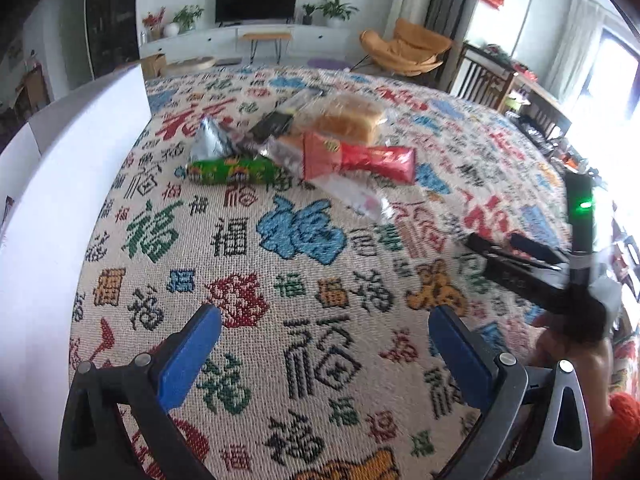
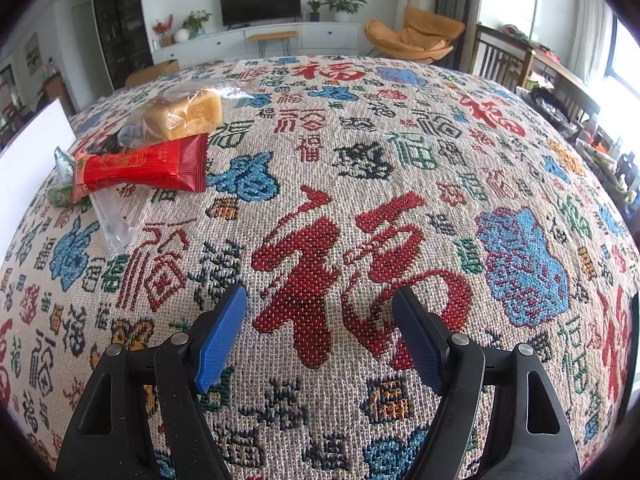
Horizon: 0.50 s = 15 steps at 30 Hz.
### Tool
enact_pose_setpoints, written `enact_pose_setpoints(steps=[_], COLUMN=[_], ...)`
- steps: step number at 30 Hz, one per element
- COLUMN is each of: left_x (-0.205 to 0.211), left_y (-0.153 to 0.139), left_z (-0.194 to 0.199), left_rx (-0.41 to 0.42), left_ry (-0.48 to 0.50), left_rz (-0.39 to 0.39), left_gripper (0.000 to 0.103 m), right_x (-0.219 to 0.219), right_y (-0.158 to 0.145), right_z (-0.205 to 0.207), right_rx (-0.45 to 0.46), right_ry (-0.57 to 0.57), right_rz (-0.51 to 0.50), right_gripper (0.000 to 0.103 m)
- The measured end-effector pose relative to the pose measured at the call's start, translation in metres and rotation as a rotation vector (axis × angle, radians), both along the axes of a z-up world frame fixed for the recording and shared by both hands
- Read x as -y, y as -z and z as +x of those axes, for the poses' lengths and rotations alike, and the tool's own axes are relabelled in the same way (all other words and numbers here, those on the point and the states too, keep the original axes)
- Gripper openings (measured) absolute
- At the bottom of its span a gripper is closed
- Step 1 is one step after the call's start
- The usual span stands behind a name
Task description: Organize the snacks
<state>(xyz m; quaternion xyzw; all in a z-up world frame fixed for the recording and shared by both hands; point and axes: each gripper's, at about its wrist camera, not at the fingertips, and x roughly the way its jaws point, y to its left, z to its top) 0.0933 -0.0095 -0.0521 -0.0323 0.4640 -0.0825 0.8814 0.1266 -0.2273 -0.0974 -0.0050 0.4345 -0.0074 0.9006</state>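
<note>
Both the left claw (image 1: 324, 344) and right claw (image 2: 320, 324) hover wide apart and hold nothing above the patterned counter (image 2: 360, 184), while the snacks, red packet (image 2: 144, 168) and bread (image 2: 184, 114), lie piled far left.

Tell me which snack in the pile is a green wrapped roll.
The green printed cylindrical snack roll, lying on its side at the pile's left front edge. The red foil snack packet sits to its right; the clear-bagged bread loaf lies behind.
</note>
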Motion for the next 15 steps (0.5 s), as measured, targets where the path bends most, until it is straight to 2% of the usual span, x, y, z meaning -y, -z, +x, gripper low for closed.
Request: enact_pose_setpoints(steps=[3, 7, 9, 10, 12, 15], left_x=[-0.001, -0.008, -0.01, -0.01, -0.014, -0.022], left_y=[0.022, 0.045, 0.049, 0.051, 0.052, 0.053], left_z=[0.025, 0.059, 0.069, 0.073, 0.081, 0.098], left_rx=[-0.025, -0.056, -0.036, -0.021, 0.028, 0.024], left_ry=[-0.07, -0.131, -0.153, -0.149, -0.123, -0.101], left_rz=[0.045, 0.065, 0.096, 0.122, 0.117, 0.115], left_gripper=[0.103, 0.103, 0.103, 0.103, 0.103, 0.103], right_x=[-0.001, 0.0, 0.0, 0.0, 0.0, 0.0], right_y=[0.0, 0.0, 0.0, 0.0, 0.0, 0.0], right_z=[0.0, 0.0, 0.0, 0.0, 0.0, 0.0], right_rx=[0.0, 0.0, 0.0, 0.0, 0.0, 0.0], right_ry=[0.0, 0.0, 0.0, 0.0, 0.0, 0.0], right_rz=[0.0, 0.0, 0.0, 0.0, 0.0, 0.001], right_gripper=[0.078, 0.078, 0.078, 0.078, 0.078, 0.078])
